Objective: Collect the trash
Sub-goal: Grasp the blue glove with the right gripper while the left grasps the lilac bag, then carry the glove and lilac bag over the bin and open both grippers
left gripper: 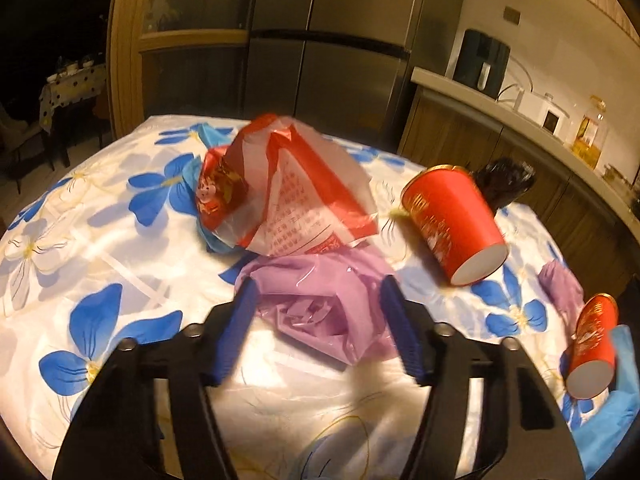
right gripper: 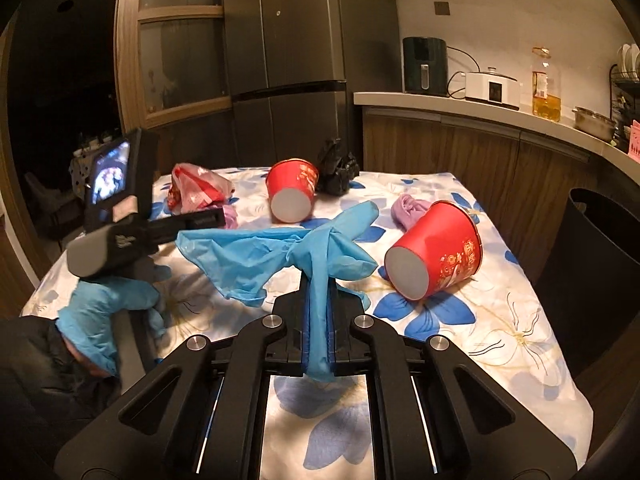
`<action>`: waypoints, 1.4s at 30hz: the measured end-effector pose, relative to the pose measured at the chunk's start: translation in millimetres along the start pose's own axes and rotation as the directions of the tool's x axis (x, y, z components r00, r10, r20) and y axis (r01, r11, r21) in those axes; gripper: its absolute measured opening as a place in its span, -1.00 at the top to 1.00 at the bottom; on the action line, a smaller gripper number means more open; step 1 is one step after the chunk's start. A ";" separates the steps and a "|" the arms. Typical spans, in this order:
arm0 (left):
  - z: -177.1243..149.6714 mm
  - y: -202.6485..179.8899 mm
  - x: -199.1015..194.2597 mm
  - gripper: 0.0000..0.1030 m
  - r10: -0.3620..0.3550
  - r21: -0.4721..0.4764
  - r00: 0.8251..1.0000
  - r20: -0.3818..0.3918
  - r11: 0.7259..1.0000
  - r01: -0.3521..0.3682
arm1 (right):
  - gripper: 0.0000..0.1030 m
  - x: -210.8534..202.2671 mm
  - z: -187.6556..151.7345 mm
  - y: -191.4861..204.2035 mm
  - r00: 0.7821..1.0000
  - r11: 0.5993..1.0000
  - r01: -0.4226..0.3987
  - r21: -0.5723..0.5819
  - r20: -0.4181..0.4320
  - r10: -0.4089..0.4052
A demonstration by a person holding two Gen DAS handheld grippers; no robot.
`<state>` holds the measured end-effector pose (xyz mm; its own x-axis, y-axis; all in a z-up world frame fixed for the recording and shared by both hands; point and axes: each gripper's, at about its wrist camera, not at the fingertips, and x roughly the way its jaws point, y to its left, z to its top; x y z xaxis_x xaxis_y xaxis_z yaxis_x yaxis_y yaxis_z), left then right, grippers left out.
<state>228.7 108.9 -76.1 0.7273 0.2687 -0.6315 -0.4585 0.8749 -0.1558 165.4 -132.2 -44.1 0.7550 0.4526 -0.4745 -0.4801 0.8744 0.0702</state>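
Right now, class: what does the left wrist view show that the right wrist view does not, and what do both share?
Left wrist only: the left gripper open around a crumpled purple bag, pads not pressing it.

Right wrist only: the right gripper shut on a blue glove, and a black bin beside the table.

Both: two tipped red cups, the red-and-white bag, the floral tablecloth.

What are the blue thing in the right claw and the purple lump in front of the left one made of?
The blue glove looks like thin rubbery latex or nitrile: matte, limp, drooping from the shut right claw. The purple bag looks like thin plastic film: glossy highlights, sharp crinkles, slightly see-through. It lies between the open fingers of the left claw.
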 end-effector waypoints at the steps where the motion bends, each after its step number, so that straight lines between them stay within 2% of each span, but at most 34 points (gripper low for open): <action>1: -0.9 0.6 1.5 0.13 -0.002 0.000 1.000 -0.009 1.000 0.002 | 0.88 -1.1 0.2 0.0 1.000 1.000 0.000 -0.001 0.002 0.000; 7: -2.7 -0.7 4.1 0.73 -0.017 0.015 0.999 -0.034 1.000 0.017 | 0.89 -6.5 -0.3 0.9 1.000 1.000 0.009 0.000 0.007 -0.009; 11: -4.4 -1.2 0.0 0.86 -0.049 0.020 0.998 -0.036 0.999 0.049 | 0.89 -12.7 -0.1 -1.3 1.000 1.000 0.012 0.008 0.013 -0.012; 16: -11.1 -2.4 -21.0 0.91 -0.103 0.024 0.995 -0.014 0.994 0.103 | 0.90 -24.5 1.6 -2.1 0.999 1.000 0.009 0.008 0.035 -0.009; 21: -24.9 -0.3 -63.6 0.93 -0.168 0.049 0.985 0.046 0.985 0.165 | 0.90 -38.1 2.5 -5.3 0.998 1.000 0.014 0.012 0.060 -0.015; 29: -27.8 -2.0 -115.0 0.93 -0.208 0.089 0.970 0.128 0.976 0.198 | 0.91 -55.2 3.1 -14.0 0.995 0.999 0.019 0.036 0.093 -0.022; 34: -24.0 -24.4 -132.7 0.94 -0.255 0.133 0.954 0.156 0.963 0.236 | 0.92 -68.4 5.0 -23.1 0.992 0.998 0.038 0.051 0.122 -0.044; 42: -24.9 -72.6 -142.1 0.94 -0.341 0.208 0.927 0.154 0.929 0.307 | 0.93 -86.9 9.6 -50.7 0.981 0.992 0.097 0.081 0.159 -0.109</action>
<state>145.9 -2.8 6.0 0.9094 0.0128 -0.4156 -0.0964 0.9788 -0.1808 128.4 -214.1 2.0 0.8642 0.3764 -0.3339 -0.3667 0.9256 0.0944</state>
